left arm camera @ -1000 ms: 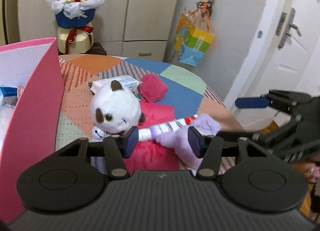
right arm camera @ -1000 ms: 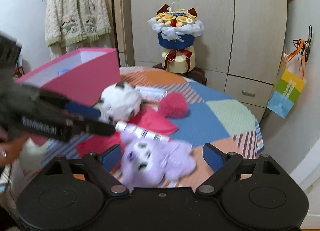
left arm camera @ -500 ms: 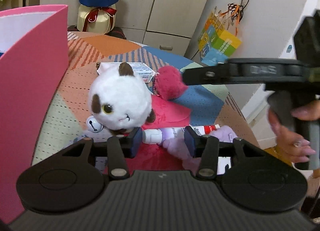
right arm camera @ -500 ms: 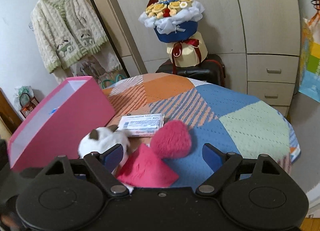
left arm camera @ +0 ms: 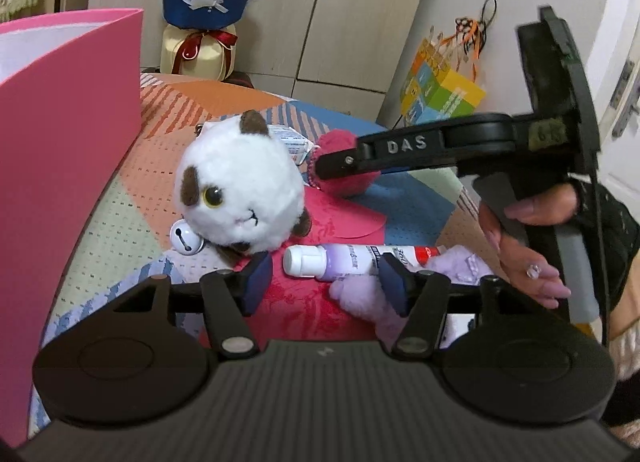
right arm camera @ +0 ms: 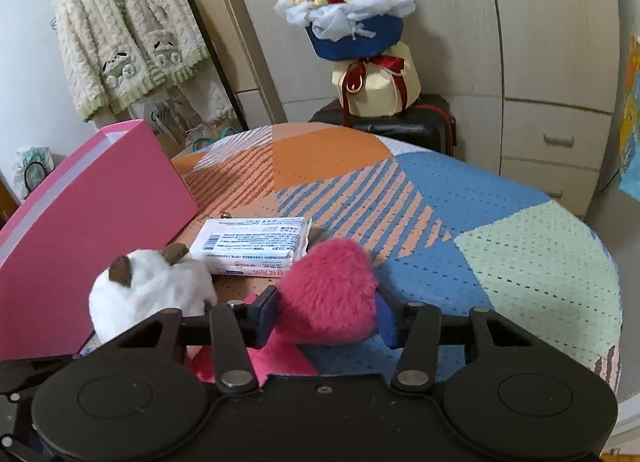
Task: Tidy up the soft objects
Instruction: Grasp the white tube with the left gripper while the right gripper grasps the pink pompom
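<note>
My right gripper (right arm camera: 326,318) reaches over the patchwork table; its jaws are closing and both pads press on a pink fluffy ball (right arm camera: 332,294). The left wrist view shows that ball (left arm camera: 352,186) behind the right gripper's finger (left arm camera: 400,146). My left gripper (left arm camera: 325,280) hovers low with its jaws opening. The white cap end of a lilac tube (left arm camera: 352,258) lies between its pads, untouched. A white plush cat (left arm camera: 240,198) with brown ears sits just beyond the left pad. A purple plush (left arm camera: 360,298) lies under the tube, partly hidden.
A tall pink box (left arm camera: 60,142) stands open at the left. A tissue pack (right arm camera: 252,244) lies behind the cat, a silver bell (left arm camera: 185,240) beside it, a red sheet (left arm camera: 304,302) underneath. A person's hand (left arm camera: 520,258) holds the right gripper. A bouquet (right arm camera: 352,22) stands beyond the table.
The right gripper swung from the purple plush across to the pink ball and closed its jaws on it. The left gripper sank a little toward the tube and its jaws widened slightly.
</note>
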